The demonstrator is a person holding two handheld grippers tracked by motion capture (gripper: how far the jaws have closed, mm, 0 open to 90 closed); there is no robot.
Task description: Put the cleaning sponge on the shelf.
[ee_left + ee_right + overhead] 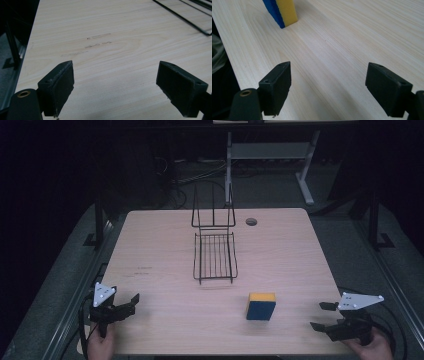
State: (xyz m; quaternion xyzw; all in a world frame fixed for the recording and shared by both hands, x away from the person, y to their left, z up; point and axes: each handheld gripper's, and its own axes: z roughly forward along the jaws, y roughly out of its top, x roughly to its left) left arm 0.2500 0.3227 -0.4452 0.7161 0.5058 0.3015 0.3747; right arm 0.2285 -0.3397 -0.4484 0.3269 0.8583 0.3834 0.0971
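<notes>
From my seat, the wire rack (215,255) sits on the worktop (165,250) at its middle, towards the far edge, with its raised back end farthest from me. The sponge block (260,306) stands nearer me and to the right of the rack, well apart from it. My left gripper (131,303) is over the near left corner, my right gripper (320,316) over the near right corner, with the block between them, closer to the right one.

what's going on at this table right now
A person holds a gripper in each hand at the near edge of a wooden table. The left gripper and right gripper are both open and holding nothing. A blue and yellow sponge stands untouched nearer the right gripper, and a black wire rack sits farther back.
</notes>
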